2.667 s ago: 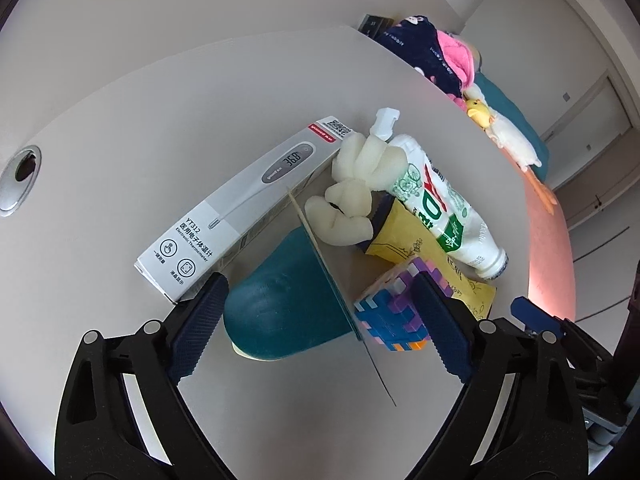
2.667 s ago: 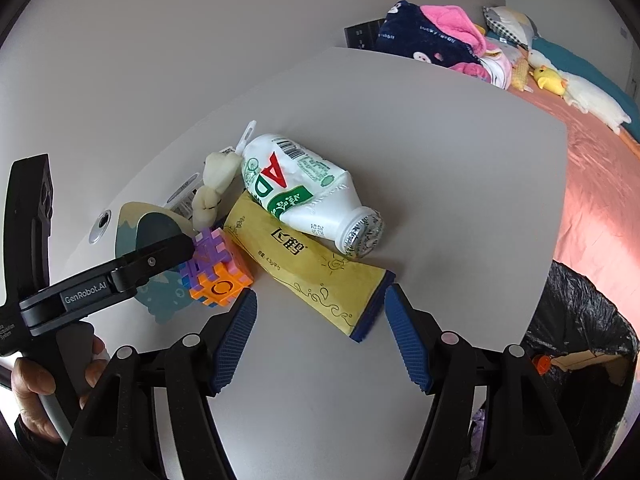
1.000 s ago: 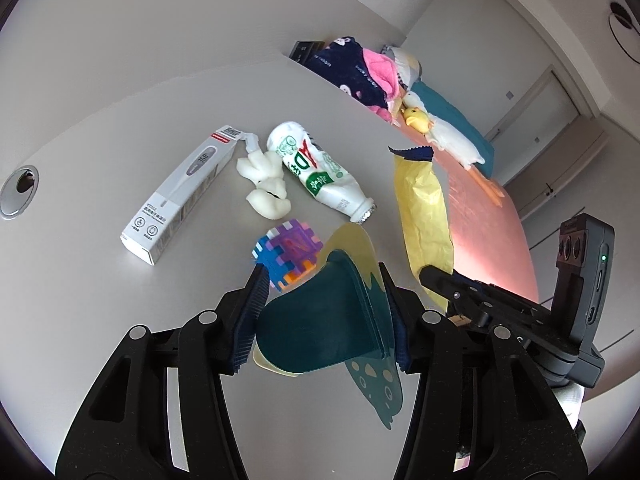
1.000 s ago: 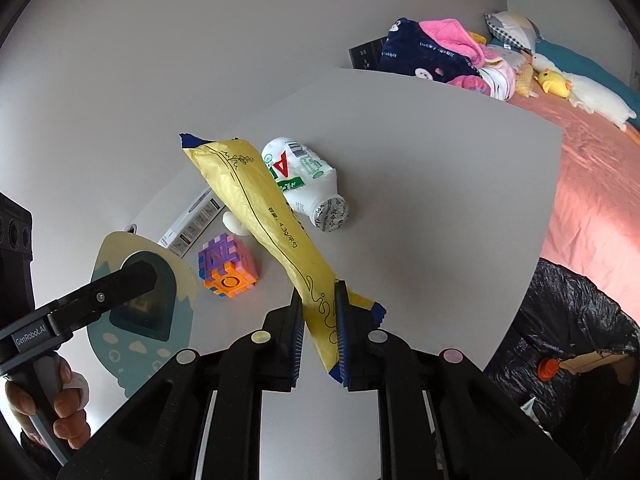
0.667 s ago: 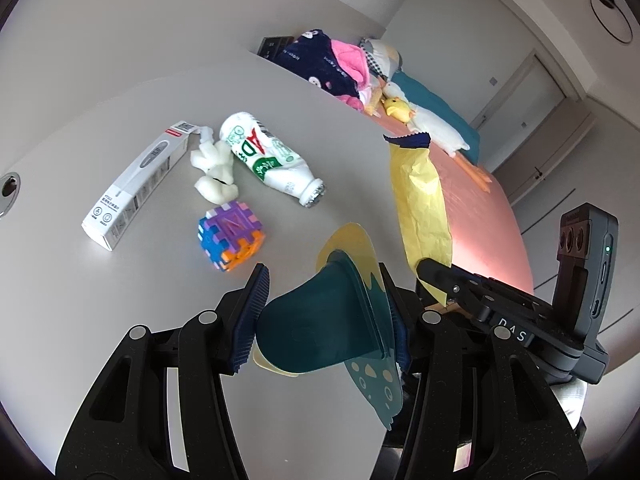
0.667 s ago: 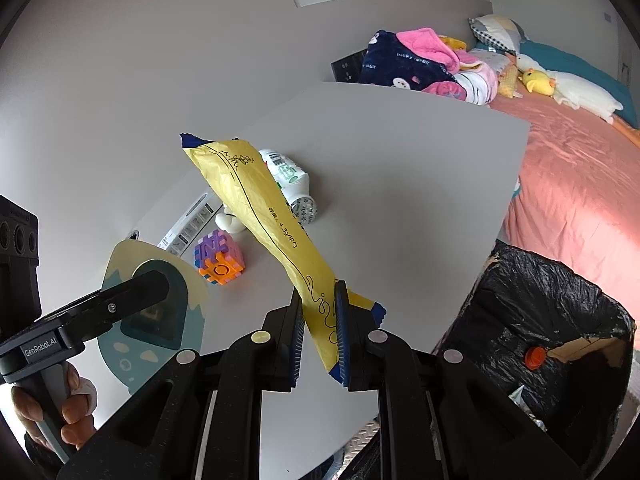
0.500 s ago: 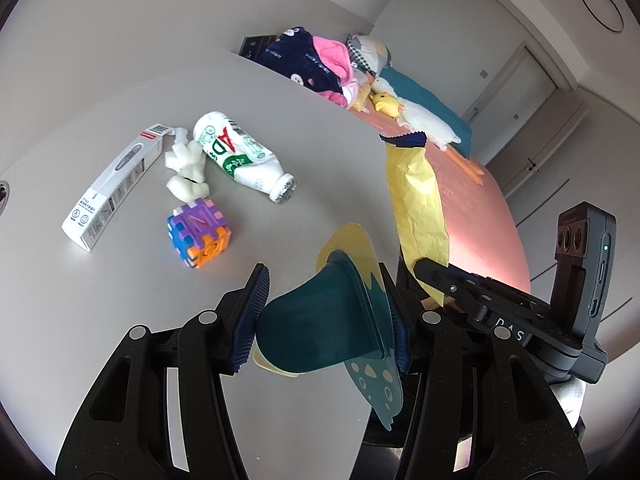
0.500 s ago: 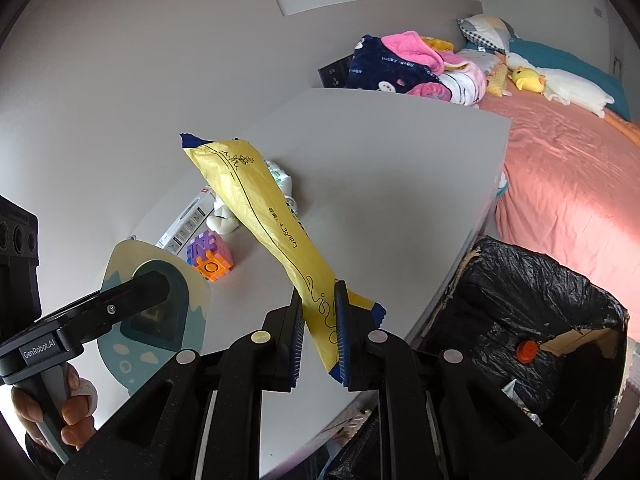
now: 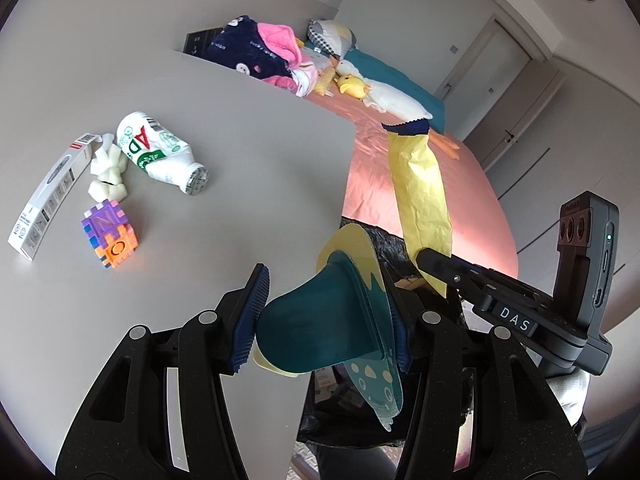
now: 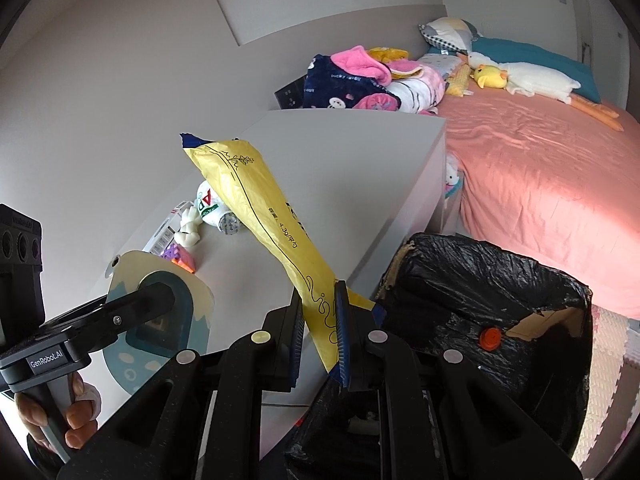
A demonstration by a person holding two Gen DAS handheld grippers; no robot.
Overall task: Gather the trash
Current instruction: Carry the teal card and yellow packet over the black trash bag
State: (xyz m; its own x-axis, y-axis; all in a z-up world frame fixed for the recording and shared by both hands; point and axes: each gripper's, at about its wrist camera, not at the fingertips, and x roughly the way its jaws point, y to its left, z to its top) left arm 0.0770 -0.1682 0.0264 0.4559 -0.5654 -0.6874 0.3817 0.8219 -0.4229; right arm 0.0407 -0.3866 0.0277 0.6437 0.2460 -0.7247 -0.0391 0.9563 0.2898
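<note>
Both grippers are hanging by the table (image 9: 224,152) edge beside the black-lined bin (image 10: 500,280); a clean drop probably calls for each load to be fully over the bin's mouth before the jaws part. The right gripper (image 10: 318,334) is clamping the yellow wrapper (image 10: 264,216) near its lower end, jaws nearly closed, while the left gripper (image 9: 320,324) is squeezing the teal blister pack (image 9: 320,328) between half-closed jaws.

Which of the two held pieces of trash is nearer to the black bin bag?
The yellow wrapper in the right hand-held gripper, at the bin bag rim; the teal packaging hangs over the table edge.
</note>
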